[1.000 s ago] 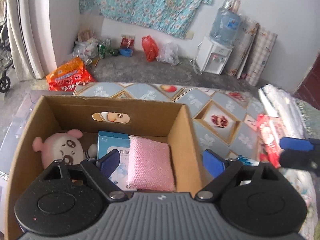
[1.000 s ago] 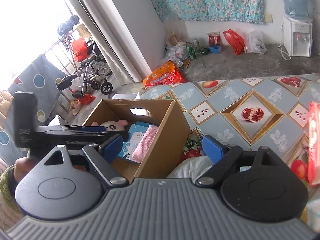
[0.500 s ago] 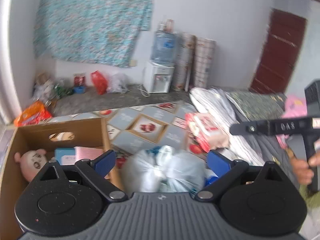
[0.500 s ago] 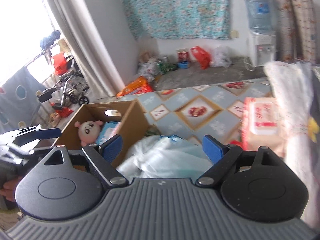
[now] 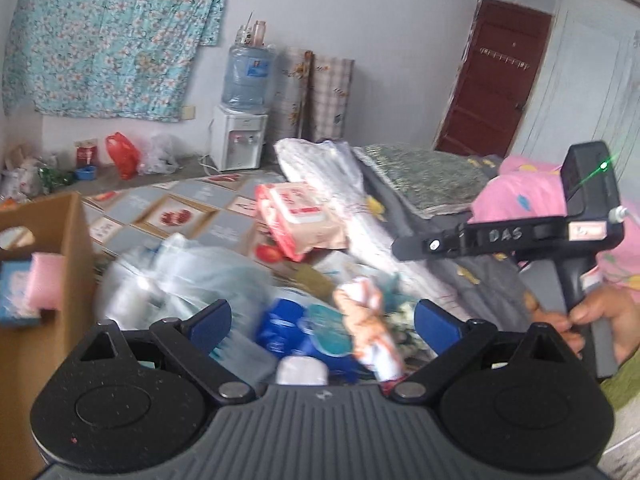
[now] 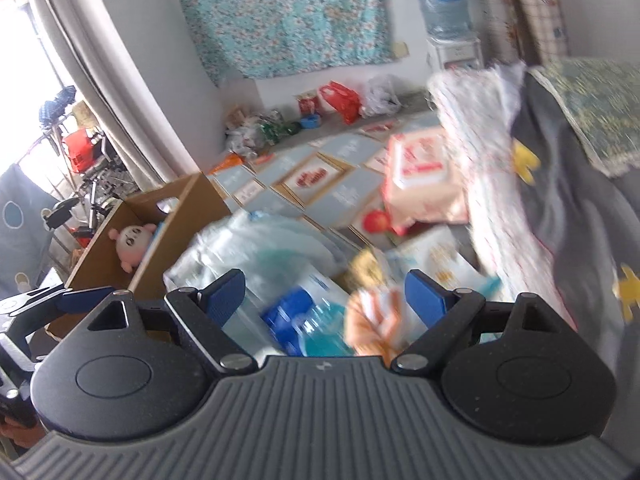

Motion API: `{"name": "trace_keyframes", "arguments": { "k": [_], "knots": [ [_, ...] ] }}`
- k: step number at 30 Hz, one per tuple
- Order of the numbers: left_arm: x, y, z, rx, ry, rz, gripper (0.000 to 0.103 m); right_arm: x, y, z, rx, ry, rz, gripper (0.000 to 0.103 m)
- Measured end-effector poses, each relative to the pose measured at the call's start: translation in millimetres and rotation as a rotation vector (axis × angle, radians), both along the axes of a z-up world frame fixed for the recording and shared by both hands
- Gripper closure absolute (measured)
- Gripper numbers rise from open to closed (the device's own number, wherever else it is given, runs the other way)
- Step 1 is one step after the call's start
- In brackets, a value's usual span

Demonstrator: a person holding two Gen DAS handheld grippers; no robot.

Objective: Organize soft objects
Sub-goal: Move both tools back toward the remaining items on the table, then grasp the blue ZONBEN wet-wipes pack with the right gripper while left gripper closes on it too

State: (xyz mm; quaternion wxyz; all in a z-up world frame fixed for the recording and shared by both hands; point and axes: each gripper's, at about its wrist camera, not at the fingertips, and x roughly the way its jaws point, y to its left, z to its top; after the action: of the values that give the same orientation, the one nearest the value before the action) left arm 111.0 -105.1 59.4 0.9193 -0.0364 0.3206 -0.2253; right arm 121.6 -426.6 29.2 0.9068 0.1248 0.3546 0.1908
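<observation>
Now both grippers, jaws wide and empty, have swung from the cardboard box (image 5: 44,264) to the blurred pile (image 5: 320,320).

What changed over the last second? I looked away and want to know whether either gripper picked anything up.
Both views swung away from the cardboard box toward the pile of bagged items and the bed. The left gripper and right gripper are open and empty; nothing was grasped. The pink plush, blue packet and pink sponge stayed in the box, and the pink wipes pack stayed on the mat.
</observation>
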Motion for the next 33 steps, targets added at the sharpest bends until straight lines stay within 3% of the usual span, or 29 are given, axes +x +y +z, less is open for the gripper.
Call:
{"name": "trace_keyframes", "arguments": {
  "k": [5,16,19,22,27,33],
  "knots": [
    [-17,-24,-24,-0.013,-0.021,-0.01,0.004,-11,-18,-17,-0.022,0.036,-0.032,0.016],
    [-27,-46,-60,0.16,-0.087,-0.045,0.005,-13,-9,-36,-0.012,0.036,0.016,0.016],
    [-24,-41,-68,0.177,-0.112,-0.017,0.008,-6,7,-35,-0.024,0.009,0.068,0.016],
    [-19,-33,-74,0.141,-0.123,0.009,0.018,11,28,-35,-0.038,0.004,0.127,0.017],
    [-1,-26,-84,0.079,-0.057,0.031,0.034,50,67,-38,-0.144,0.034,0.24,0.017],
    [7,-28,-98,0.11,-0.031,0.027,0.035,89,119,-59,-0.36,0.133,0.373,0.016]
  ]
}}
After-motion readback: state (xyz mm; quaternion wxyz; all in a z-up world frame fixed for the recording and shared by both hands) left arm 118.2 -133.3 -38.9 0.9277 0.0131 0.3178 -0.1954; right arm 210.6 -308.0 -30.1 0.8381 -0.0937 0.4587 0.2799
